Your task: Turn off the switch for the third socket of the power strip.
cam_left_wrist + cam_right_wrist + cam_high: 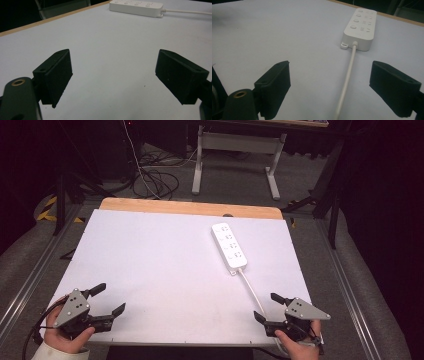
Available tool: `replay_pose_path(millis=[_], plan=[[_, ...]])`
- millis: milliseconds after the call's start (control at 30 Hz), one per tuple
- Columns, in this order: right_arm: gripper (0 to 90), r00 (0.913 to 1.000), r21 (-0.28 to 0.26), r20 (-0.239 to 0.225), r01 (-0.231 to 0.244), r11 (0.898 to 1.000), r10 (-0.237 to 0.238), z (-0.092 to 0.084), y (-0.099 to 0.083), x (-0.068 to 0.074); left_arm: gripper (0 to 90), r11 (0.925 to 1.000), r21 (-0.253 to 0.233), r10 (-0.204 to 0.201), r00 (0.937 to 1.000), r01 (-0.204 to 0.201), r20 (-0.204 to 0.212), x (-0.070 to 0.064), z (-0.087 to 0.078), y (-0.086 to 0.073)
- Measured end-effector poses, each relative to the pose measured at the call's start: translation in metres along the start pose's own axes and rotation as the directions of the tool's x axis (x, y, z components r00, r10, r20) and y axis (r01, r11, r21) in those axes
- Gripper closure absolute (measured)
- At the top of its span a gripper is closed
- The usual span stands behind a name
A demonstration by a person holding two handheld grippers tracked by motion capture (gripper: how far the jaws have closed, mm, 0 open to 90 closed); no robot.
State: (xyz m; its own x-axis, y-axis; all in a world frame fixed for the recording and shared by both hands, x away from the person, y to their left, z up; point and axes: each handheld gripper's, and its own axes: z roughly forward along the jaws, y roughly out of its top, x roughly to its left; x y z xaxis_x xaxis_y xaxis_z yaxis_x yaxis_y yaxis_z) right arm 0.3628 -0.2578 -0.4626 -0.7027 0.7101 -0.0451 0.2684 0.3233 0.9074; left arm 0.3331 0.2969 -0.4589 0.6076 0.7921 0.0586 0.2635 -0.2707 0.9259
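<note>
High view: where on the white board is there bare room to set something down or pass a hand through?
The white board is bare between the left gripper and the power strip. The tight spot is the near right corner, where the strip's cord runs past the right gripper.

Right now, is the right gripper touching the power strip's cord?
Apart. In the right gripper view the right gripper stands open, and the cord runs along the table between the jaws, with clear gaps on both sides.
</note>
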Motion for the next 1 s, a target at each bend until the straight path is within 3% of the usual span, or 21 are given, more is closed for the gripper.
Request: replay_pose_path(millis=[67, 333, 533, 667, 867, 1000], plan=[[17.2, 1.0, -0.001, 0.002, -0.003, 1.0, 0.003, 0.0, 0.0, 0.0, 14.8, 0.9996, -0.01, -0.027, 0.9996, 0.027, 0.008, -0.001, 0.0, 0.0], [17.1, 1.0, 0.004, 0.004, 0.0, 1.0, 0.0, 0.0, 0.002, -0.001, 14.8, 0.9981, -0.002, -0.062, 0.9979, 0.062, 0.02, -0.001, 0.001, 0.0], [17.8, 1.0, 0.005, 0.006, 0.002, 1.0, -0.002, -0.001, 0.002, -0.001, 15.2, 0.9995, 0.011, -0.029, 0.9995, 0.029, -0.015, -0.001, 0.0, -0.001], [19.5, 0.9999, 0.011, 0.008, 0.011, 1.0, -0.011, -0.002, 0.004, -0.001, 15.3, 0.9995, 0.005, -0.032, 0.9994, 0.032, -0.016, -0.001, 0.0, -0.001], [32.7, 0.9999, 0.016, -0.011, 0.01, 1.0, -0.01, -0.011, 0.015, -0.007, 15.1, 0.9997, 0.01, -0.021, 0.9996, 0.021, -0.02, -0.001, 0.0, 0.0], [33.9, 0.9995, 0.036, -0.025, 0.019, 0.999, -0.018, -0.017, 0.028, -0.011, 15.2, 0.9997, 0.01, -0.022, 0.9996, 0.022, -0.016, 0.0, -0.001, 0.0]])
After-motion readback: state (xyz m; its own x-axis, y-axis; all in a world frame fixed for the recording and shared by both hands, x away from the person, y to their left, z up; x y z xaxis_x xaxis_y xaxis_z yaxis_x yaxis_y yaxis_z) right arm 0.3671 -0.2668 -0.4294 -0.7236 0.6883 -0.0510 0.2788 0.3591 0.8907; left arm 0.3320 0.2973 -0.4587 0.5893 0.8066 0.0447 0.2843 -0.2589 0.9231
